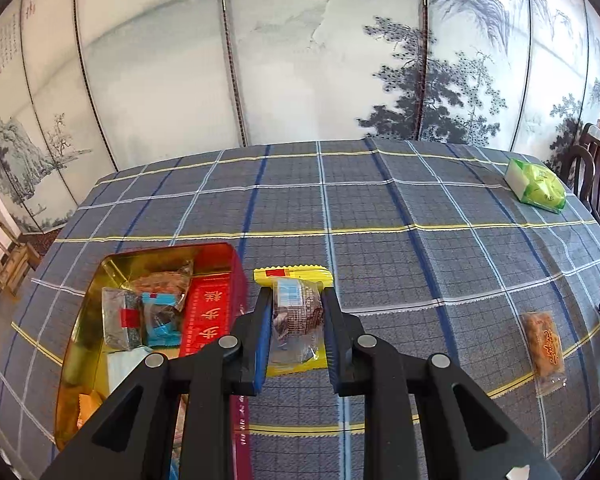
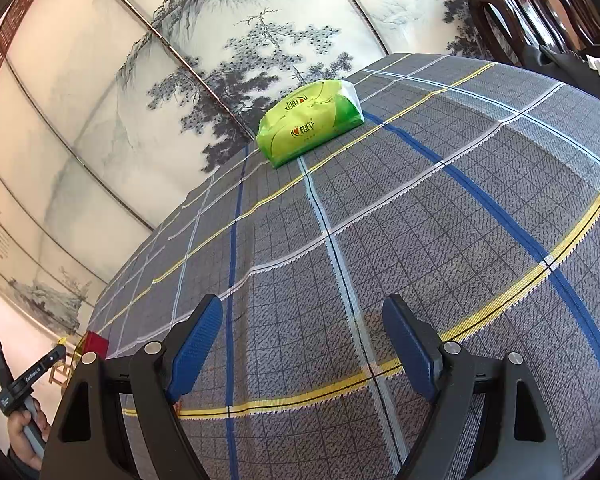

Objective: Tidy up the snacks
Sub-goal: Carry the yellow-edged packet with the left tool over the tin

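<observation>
My left gripper (image 1: pixel 296 300) is shut on a snack in a yellow and clear wrapper (image 1: pixel 296 316), held above the plaid tablecloth just right of a red and gold tin (image 1: pixel 220 258). The tin holds several wrapped snacks (image 1: pixel 156 312) and a red packet with gold characters. A loose orange snack bar (image 1: pixel 543 348) lies on the cloth to the right. My right gripper (image 2: pixel 302 336) stands open over bare cloth with nothing between its blue pads. In the right wrist view, a corner of the tin (image 2: pixel 96 343) shows at the far left.
A green tissue pack (image 2: pixel 310 122) (image 1: pixel 536 186) lies near the table's far edge. A painted folding screen stands behind the table. Dark wooden chairs (image 2: pixel 516 12) are at the right. A hand (image 2: pixel 24 430) holding the other gripper's handle shows at the lower left.
</observation>
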The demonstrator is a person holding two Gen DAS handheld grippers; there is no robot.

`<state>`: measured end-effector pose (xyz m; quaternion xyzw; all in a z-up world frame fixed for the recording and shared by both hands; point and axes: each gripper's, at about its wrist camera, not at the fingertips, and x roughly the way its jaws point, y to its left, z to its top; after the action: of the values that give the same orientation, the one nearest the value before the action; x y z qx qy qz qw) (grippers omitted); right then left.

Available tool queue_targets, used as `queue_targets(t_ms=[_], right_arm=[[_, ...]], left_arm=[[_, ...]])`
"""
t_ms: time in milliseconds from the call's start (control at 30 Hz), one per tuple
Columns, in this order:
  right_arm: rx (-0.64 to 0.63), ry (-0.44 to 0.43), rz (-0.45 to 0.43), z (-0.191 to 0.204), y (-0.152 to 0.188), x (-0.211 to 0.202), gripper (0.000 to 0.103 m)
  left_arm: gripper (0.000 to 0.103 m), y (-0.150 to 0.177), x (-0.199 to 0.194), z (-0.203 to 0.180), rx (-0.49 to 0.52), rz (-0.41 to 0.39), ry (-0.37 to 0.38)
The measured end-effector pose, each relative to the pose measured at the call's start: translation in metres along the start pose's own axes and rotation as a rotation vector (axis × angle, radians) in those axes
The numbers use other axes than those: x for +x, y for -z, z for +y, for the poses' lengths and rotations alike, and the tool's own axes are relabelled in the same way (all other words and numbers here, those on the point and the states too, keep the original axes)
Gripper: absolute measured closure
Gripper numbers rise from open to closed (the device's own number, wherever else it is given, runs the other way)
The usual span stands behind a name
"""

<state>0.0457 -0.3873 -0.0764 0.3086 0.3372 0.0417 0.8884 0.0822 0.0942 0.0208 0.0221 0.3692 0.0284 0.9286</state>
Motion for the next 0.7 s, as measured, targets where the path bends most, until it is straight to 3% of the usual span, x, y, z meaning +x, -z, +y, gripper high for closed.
queue_targets(t_ms=[700], right_arm=[[0.001, -0.002, 0.0, 0.0, 0.0, 0.0, 0.019]], left_arm=[[0.083, 0.008, 0.012, 0.12, -0.138, 0.072, -0.115]])
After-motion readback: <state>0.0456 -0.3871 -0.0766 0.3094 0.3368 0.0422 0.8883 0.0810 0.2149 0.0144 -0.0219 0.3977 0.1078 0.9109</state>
